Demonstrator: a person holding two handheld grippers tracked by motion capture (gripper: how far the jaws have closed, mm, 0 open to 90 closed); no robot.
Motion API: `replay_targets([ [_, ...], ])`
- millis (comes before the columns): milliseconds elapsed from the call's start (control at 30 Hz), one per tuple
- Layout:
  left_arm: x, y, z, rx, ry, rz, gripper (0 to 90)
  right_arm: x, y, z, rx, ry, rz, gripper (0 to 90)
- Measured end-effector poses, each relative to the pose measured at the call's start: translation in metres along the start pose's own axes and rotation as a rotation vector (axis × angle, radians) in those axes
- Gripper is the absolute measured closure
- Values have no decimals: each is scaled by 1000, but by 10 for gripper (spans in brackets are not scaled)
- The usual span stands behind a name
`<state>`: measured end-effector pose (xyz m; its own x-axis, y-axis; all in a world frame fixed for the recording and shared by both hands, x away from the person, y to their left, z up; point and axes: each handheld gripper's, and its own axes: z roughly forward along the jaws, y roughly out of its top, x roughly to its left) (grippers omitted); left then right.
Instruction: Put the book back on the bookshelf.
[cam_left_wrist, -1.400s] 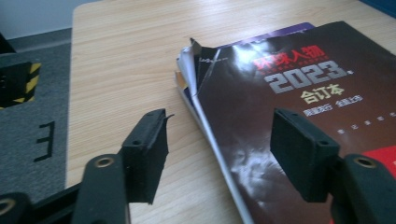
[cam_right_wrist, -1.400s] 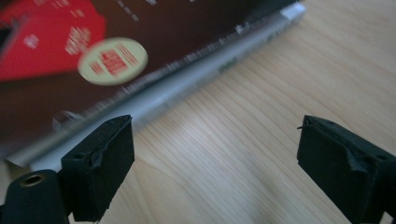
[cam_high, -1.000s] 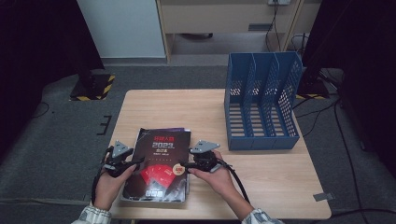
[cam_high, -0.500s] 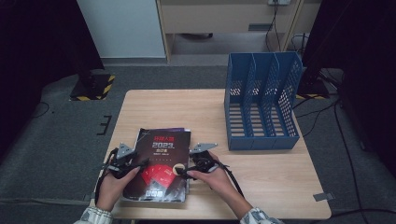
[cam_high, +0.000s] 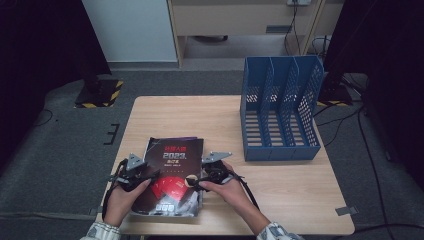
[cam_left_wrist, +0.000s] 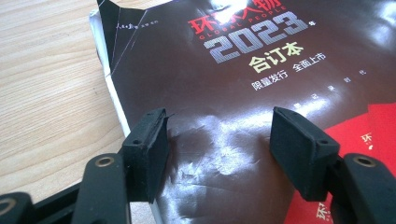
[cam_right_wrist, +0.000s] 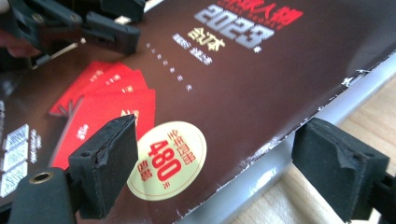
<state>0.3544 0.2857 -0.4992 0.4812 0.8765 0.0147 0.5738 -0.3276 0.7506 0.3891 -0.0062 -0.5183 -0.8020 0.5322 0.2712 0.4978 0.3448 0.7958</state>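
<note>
Lying flat near the front edge of the pale wooden table (cam_high: 280, 185), towards its left side, is a thick glossy dark-brown magazine volume (cam_high: 172, 172) with the person's two grippers at its two long edges. Its cover carries a red headline in Chinese characters with "GLOBAL PEOPLE" in small capitals beneath it, then a large silver "2023", then yellow-white Chinese lines below; the small capitals are half lost in glare, so that reading is only likely. Lower on the cover a fan of red cards spreads out, and a cream round sticker (cam_right_wrist: 166, 160) bears "480" in red with small characters around it. A column of QR codes runs down the cover's lower left corner in the right gripper view.

The left gripper (cam_left_wrist: 231, 147) sits at the volume's left edge with its jaws standing apart: one pad is at the torn cover edge, the other rests over the cover, and nothing is pinched between them. The right gripper (cam_right_wrist: 229, 172) has just been opening; its jaws stand wide, one pad over the cover beside the sticker, the other out past the white page block over the wood, with the volume's right edge between them and neither pad pressing on it.

A blue perforated plastic file rack (cam_high: 280, 107) with three slots stands at the table's far right, well apart from the volume
</note>
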Motion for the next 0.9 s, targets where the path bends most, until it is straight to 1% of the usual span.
replay_targets([
  [100, 0, -1, 0, -4, 1, -1, 371, 3, 9, -3, -27, 19, -7, 153],
  [167, 1, -1, 0, -4, 0, -3, 371, 4, 15, -3, -40, 40, -2, 151],
  [233, 1, -1, -1, -4, 0, -3, 371, 5, 19, -1, -44, 64, 6, 153],
  [267, 1, -1, -1, -4, 0, -3, 371, 5, 19, -1, -44, 64, 6, 153],
  [300, 1, -1, 0, -5, 0, -2, 371, 5, 20, 0, -44, 71, 8, 155],
  [400, 1, -2, -1, -4, 0, -1, 371, 5, 24, 12, -28, 97, 10, 175],
  [433, 1, -2, 0, -6, -1, -1, 371, 6, 25, 17, -31, 104, 7, 198],
  [600, 1, -3, 0, -11, -2, -1, 371, 11, 24, 25, -19, 113, -14, 235],
  [733, 1, -3, 0, -13, -3, -1, 369, 13, 22, 27, -12, 134, 0, 283],
  [833, -1, -3, 1, -18, -18, 8, 368, 14, 22, 29, -9, 137, 7, 293],
  [900, -3, -2, 1, -17, -20, 12, 368, 14, 21, 31, -2, 148, 9, 302],
])
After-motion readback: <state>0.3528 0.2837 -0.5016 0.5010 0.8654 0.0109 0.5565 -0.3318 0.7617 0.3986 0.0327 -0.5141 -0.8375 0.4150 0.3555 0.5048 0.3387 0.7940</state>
